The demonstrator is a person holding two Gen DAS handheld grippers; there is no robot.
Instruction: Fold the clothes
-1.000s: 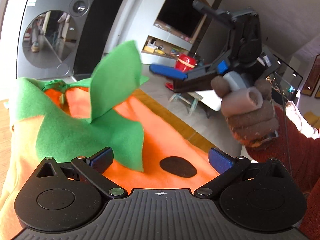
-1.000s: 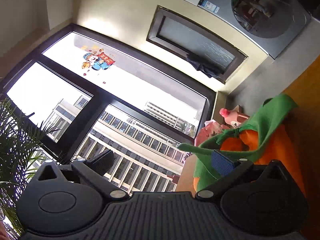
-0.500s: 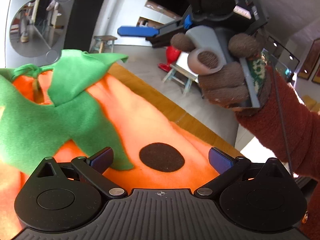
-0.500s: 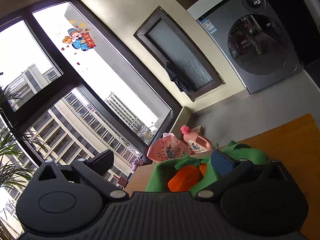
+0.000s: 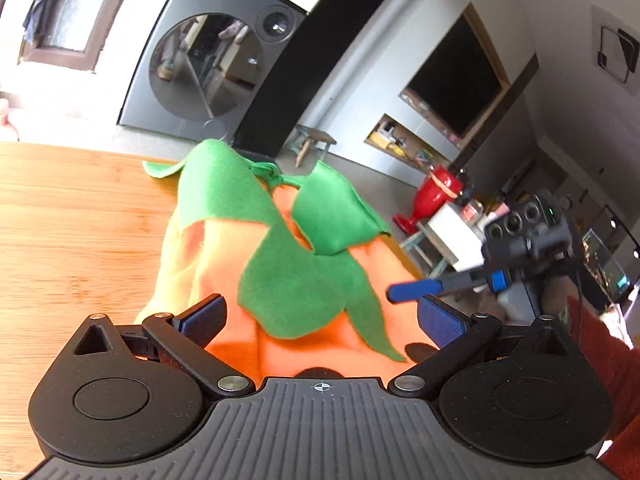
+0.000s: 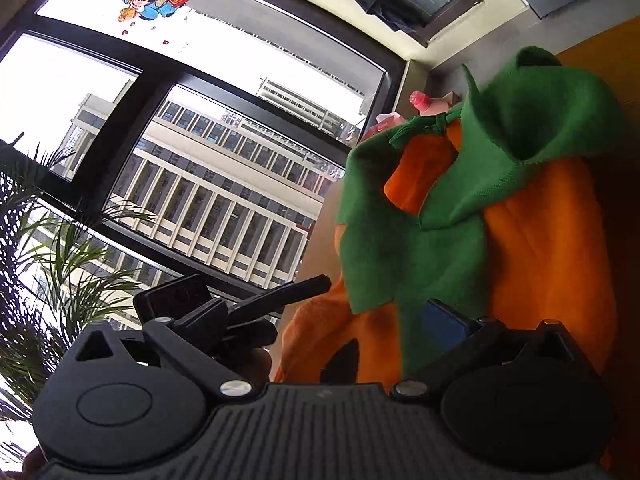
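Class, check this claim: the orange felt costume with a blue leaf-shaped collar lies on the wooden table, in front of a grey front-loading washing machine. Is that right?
One detail is wrong: the leaf-shaped collar is green, not blue. The left wrist view shows it on the orange felt costume, which lies on the wooden table before the grey front-loading washing machine.

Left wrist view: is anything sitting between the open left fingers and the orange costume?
Nothing visible does. The left gripper is open directly over the orange costume; only its own green leaf collar lies between the fingers.

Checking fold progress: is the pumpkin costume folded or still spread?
Not folded: the costume lies rumpled on the table, green collar flaps sticking up.
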